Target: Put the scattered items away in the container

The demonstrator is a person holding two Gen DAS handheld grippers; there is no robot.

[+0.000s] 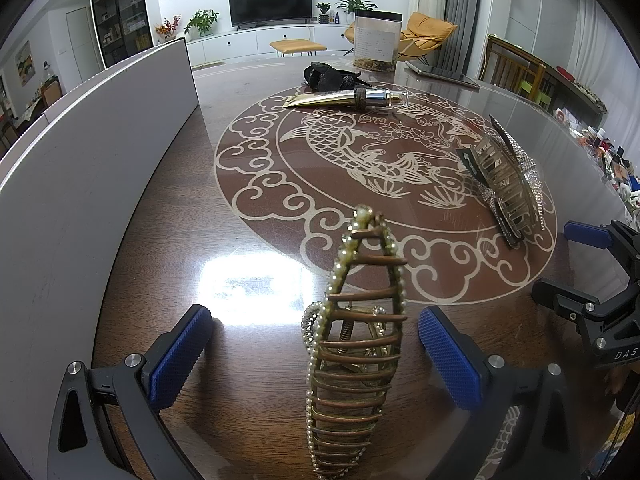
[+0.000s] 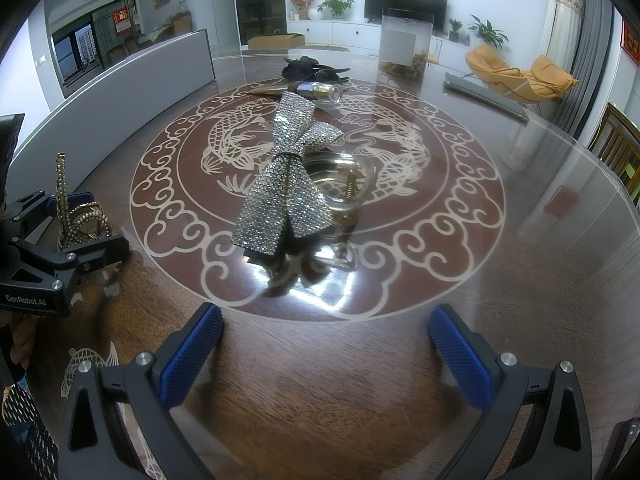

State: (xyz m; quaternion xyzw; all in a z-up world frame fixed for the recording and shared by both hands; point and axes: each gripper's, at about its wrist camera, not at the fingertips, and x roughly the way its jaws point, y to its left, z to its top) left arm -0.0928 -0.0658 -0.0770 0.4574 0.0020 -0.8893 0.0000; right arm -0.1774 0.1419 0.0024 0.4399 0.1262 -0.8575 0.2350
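A: Pearl and bronze, that is the pearl-edged bronze hair clip [image 1: 356, 344]. It stands on the dark glossy wooden bench [image 1: 168, 240] right between the blue pads of the left claw [image 1: 316, 354], which is spread wide with a gap on each side. Nothing is pinched yet.

B: How does it lie to the claw?

A: Its long axis runs straight away from the left wrist camera, in line with the fingers. So the pads face its two long sides, and I judge a plain squeeze would catch it across the narrow way.

B: And the right claw [image 2: 324, 354]?

A: Also spread and empty. The rhinestone-covered bow hair clip with a clear claw body [image 2: 286, 184] sits ahead of it near the middle of the fish pattern, apart from the pads, its long axis also running roughly away from the camera, leaning a little to the right.

B: Which hand is nearer its item?

A: The left, clearly; it straddles its clip, while the right has ground to cover.

B: Count what lies scattered.

A: Four, as far as I can tell: two jewelled hair clips, one gold tube with a clear cap [image 1: 344, 98], and one black hair accessory [image 1: 330, 76] behind it, too dark to make out.

B: The container?

A: Probably the long grey box [image 1: 100, 140] along the left side; its inside is hidden. One tall clear jar [image 1: 378, 40] stands at the far edge.
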